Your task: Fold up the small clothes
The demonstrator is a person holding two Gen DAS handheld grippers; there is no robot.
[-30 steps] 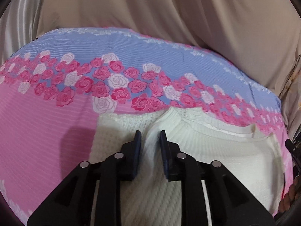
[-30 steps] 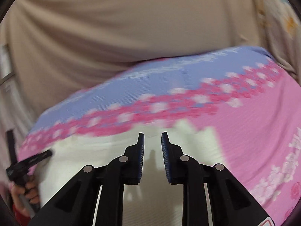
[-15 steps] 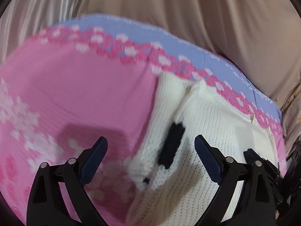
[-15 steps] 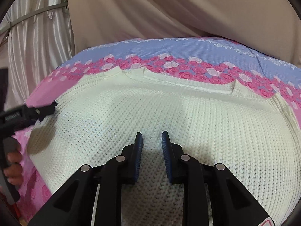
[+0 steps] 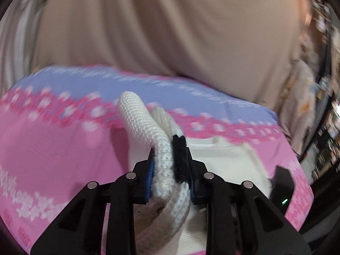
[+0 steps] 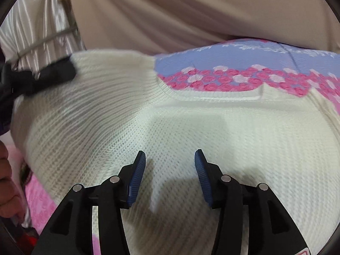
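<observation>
A small white knit sweater [image 6: 212, 131] lies on a pink and lilac rose-print sheet [image 6: 244, 63]. My left gripper [image 5: 171, 176] is shut on the sweater's left edge [image 5: 163, 161], a bunched strip with a black patch [image 5: 180, 159], and holds it lifted above the sheet [image 5: 53, 140]. In the right wrist view the left gripper [image 6: 38, 78] shows at the far left, with that side of the sweater raised and draped over. My right gripper [image 6: 170, 170] stands open just above the sweater's middle, nothing between its fingers.
A beige curtain [image 5: 170, 31] hangs behind the bed, with a pale striped drape [image 6: 31, 27] at the left. A hand [image 6: 6, 180] shows at the left edge of the right wrist view. Dark clutter [image 5: 327, 138] stands past the bed's right side.
My left gripper went from open around the sweater's left edge to shut on it and lifted it. My right gripper opened over the sweater's middle.
</observation>
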